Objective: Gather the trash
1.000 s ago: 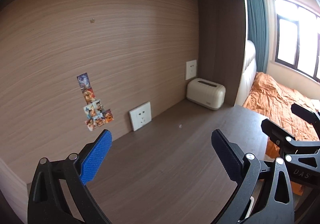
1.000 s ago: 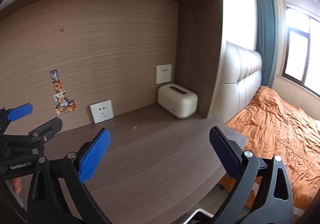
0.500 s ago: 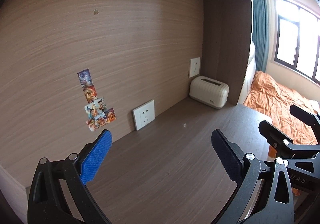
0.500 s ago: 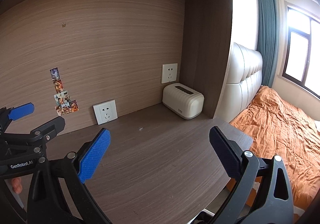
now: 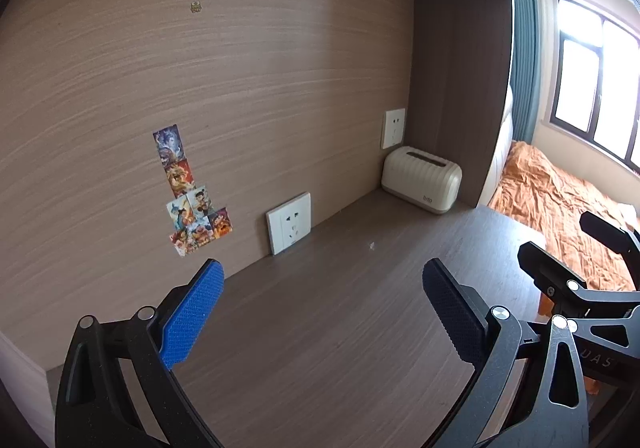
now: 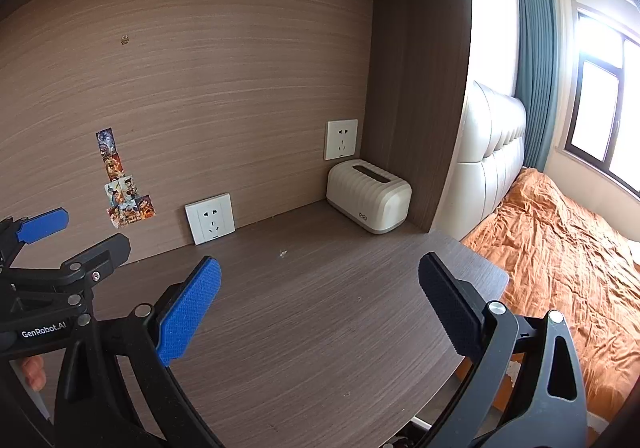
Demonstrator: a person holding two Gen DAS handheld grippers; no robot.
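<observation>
The wood-grain back wall (image 5: 248,67) fills more of both views than 1 second ago, and the cream box (image 6: 368,195) in the desk's back corner sits larger and higher in the picture; both claws have come nearer to it. The desk (image 6: 320,320) is a dark, flat board with fine grain and a rounded front corner. Beyond the desk's right edge lies a bed (image 6: 560,248) under a crumpled orange sheet, with a padded cream headboard.

The cream box is ribbed, with rounded shoulders and a dark slot on top. 2 white square sockets (image 5: 289,223) sit on the wall left of the box, 1 low and 1 higher just beside it. A strip of small colourful stickers (image 5: 188,191) sits further left.

The trash is 1 tiny pale scrap (image 6: 283,254) on the desk, in front and left of the box, well apart from both claws.

The left claw (image 5: 320,312) is spread wide, gripping nothing. The right claw (image 6: 320,308) is likewise spread and bare.
</observation>
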